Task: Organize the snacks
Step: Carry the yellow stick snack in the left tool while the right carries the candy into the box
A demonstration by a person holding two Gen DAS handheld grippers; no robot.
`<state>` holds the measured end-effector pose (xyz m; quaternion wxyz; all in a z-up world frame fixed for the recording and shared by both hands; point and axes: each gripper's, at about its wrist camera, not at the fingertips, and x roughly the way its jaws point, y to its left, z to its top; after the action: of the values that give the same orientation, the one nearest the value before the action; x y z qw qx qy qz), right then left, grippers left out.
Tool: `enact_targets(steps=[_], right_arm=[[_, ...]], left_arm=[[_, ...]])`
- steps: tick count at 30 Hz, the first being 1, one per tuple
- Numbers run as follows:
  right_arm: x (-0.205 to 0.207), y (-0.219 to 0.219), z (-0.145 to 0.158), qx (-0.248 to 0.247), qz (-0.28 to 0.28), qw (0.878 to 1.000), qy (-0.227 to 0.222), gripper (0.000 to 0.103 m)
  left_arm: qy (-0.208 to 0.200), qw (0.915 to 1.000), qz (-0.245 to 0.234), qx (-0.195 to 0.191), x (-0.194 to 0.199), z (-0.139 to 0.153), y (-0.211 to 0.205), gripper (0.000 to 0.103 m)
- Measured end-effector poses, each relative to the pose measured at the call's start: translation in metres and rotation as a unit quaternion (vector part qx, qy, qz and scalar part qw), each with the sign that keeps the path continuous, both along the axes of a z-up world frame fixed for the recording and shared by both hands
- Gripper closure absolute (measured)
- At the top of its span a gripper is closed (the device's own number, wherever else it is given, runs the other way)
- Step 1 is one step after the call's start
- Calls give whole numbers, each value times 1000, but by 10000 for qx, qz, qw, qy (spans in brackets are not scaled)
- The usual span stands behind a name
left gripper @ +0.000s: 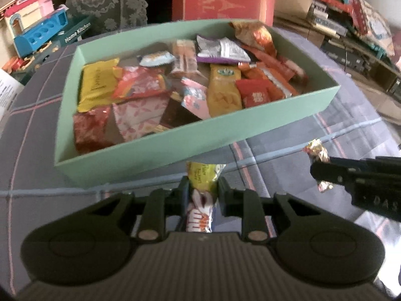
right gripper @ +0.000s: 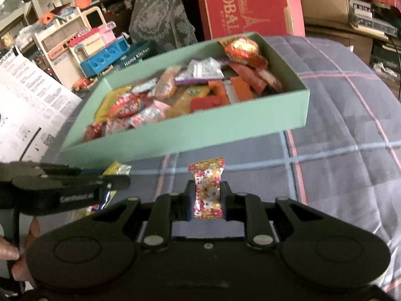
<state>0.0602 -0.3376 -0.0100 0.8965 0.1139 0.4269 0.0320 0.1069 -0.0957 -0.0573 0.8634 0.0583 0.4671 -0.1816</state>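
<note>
A mint-green box (left gripper: pixel 160 148) (right gripper: pixel 175 135) full of several mixed snack packets rests on a checked cloth. My left gripper (left gripper: pixel 202 188) is shut on a yellow-and-white snack packet (left gripper: pixel 203 180) just in front of the box's near wall. In the right wrist view that same packet (right gripper: pixel 117 169) pokes out past the left gripper (right gripper: pixel 110 183) at the left. My right gripper (right gripper: pixel 207 195) is shut on a small flower-printed candy (right gripper: pixel 207 183), held above the cloth short of the box. The left wrist view shows the candy (left gripper: pixel 317 151) at the right gripper (left gripper: pixel 318 169).
The checked grey-blue cloth (right gripper: pixel 338 138) covers the surface around the box. A red carton (right gripper: pixel 248 5) stands behind it. Toy kitchen sets (right gripper: pixel 100 50) and a printed sheet (right gripper: pixel 30 100) lie to the left. A toy train and shelves (left gripper: pixel 351 12) fill the far right.
</note>
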Motion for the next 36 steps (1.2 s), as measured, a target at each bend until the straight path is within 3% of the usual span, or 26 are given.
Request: enact_targets(steps=[6,14,25,36], right_arm=[[9,10,28,91,165,9995,-246,83],[57,20,48,142,293,9986,-418,83],[144,39,29,175,414,9989,-105,83],[179,39,7,149,382,9991,109,83]], left_arm=[[-348,9987,209,-302,5,41,28,80],[-434,9965,650,-301,71,64,57,80],[-215,9967,785,-61,169,51,46,80],[-101,9964,836,116,225,23,25,80]])
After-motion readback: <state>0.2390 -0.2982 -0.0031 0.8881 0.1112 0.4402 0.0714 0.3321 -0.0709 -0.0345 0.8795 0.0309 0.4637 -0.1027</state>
